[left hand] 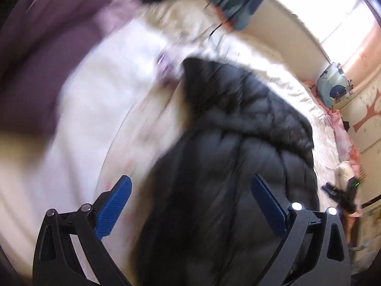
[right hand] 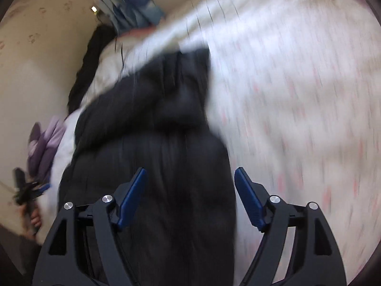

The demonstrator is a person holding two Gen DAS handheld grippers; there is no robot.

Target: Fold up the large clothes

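Note:
A black quilted puffer jacket [left hand: 238, 124] lies on a bed covered by a white sheet with small pink marks [left hand: 95, 124]. My left gripper [left hand: 190, 186] hangs above the jacket's near part, jaws wide apart with nothing pressed between the blue pads [left hand: 114, 207]. In the right wrist view the same jacket [right hand: 154, 128] runs from the bottom middle toward the upper left. My right gripper [right hand: 190, 178] is over its near end, open, with the blue pads [right hand: 133, 197] clear of the cloth. Both views are blurred by motion.
A purple cloth [left hand: 47, 47] fills the left wrist view's upper left. A blue patterned pillow [left hand: 238, 2] lies at the head of the bed, another [left hand: 331, 83] by the wall. A bright window [left hand: 333, 12] is at upper right. The other gripper and hand [right hand: 28, 190] show at left.

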